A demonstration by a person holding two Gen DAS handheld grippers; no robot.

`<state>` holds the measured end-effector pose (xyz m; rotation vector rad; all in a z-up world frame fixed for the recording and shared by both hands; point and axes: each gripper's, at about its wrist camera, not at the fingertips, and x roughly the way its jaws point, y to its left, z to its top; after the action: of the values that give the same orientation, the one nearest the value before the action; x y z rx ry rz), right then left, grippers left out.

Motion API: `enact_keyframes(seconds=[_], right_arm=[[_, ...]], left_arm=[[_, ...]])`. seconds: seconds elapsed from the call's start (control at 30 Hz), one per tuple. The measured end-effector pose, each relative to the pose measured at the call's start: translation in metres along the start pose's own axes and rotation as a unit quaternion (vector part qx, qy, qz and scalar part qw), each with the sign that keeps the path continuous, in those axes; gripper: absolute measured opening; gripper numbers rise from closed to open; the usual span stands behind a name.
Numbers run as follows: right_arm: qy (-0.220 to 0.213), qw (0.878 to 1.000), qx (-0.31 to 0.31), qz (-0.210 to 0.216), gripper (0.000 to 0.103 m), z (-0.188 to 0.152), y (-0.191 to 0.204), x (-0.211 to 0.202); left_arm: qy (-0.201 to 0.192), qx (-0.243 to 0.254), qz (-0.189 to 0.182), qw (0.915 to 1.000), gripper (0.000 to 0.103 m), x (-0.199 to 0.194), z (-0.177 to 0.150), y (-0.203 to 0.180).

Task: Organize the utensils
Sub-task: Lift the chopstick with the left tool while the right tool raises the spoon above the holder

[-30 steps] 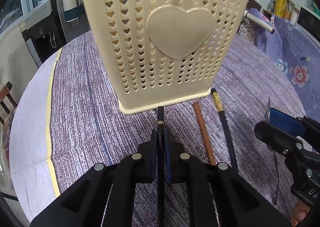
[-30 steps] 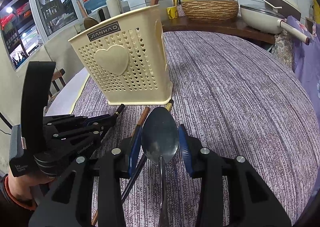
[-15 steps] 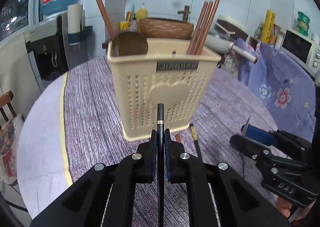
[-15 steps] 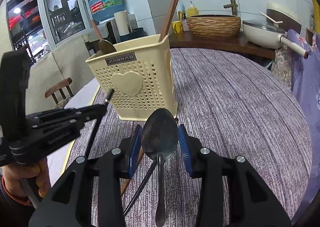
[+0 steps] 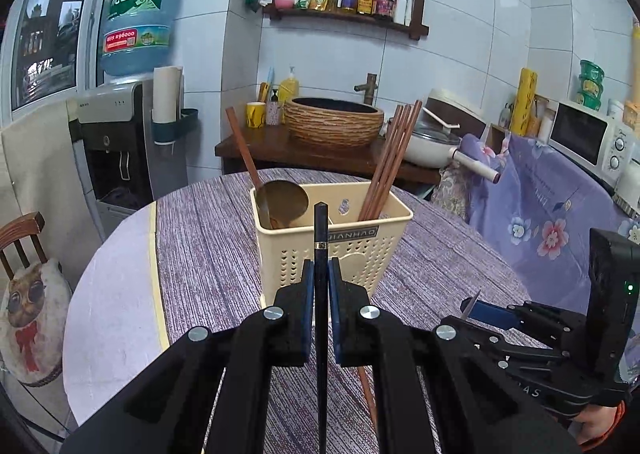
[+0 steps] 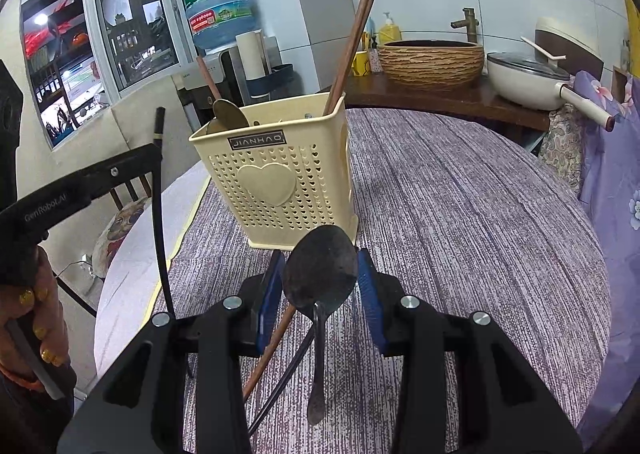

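A cream perforated utensil holder [image 5: 352, 250] [image 6: 276, 181] stands on the purple tablecloth. It holds brown chopsticks [image 5: 390, 161] and a ladle [image 5: 282, 199]. My left gripper [image 5: 320, 282] is shut on a black chopstick [image 5: 320, 254], held upright in front of the holder and raised above the table; the gripper also shows in the right wrist view [image 6: 120, 173]. My right gripper [image 6: 320, 286] is shut on a metal spoon [image 6: 320, 274], bowl forward, above the table. A brown chopstick [image 6: 272, 342] and a black chopstick [image 6: 288, 374] lie on the cloth below it.
The round table [image 5: 112, 294] has a white uncovered rim on the left. A chair with an owl cushion [image 5: 28, 310] stands left. A water dispenser [image 5: 120, 141], a counter with a woven basin [image 5: 332, 125], a pan [image 6: 528, 77] and a microwave [image 5: 592, 141] lie behind.
My left gripper has lifted the black chopstick off the table and drawn back from the holder, which looks smaller now. My right gripper has risen a little, still holding the spoon.
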<state>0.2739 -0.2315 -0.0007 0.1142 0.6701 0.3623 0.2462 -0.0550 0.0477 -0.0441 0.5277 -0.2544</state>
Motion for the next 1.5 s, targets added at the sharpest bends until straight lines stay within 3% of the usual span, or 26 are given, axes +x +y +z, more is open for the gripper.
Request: enact_keyframes(seconds=[0.47,1.03,1.27,1.5], right_arm=[[0.002,1.0,-0.004,0.003,0.038,0.001,0.0,-0.006],[0.001,0.999,0.003,0.033,0.038,0.011,0.0,-0.01],[-0.025,0.998,-0.007,0.049,0.038,0.033,0.01,-0.021],[-0.077,0.995,-0.039,0.05,0.038,0.089,0.031,-0.036]], left_arm=[[-0.016,-0.011,0.002,0.9998,0.008,-0.013,0.003,0.009],[-0.019,-0.03,-0.028,0.999,0.008,-0.021,0.016,0.018],[-0.037,-0.024,-0.044,0.9981,0.008,-0.034,0.042,0.018],[-0.069,-0.007,-0.055,0.9961,0.008,-0.055,0.096,0.012]])
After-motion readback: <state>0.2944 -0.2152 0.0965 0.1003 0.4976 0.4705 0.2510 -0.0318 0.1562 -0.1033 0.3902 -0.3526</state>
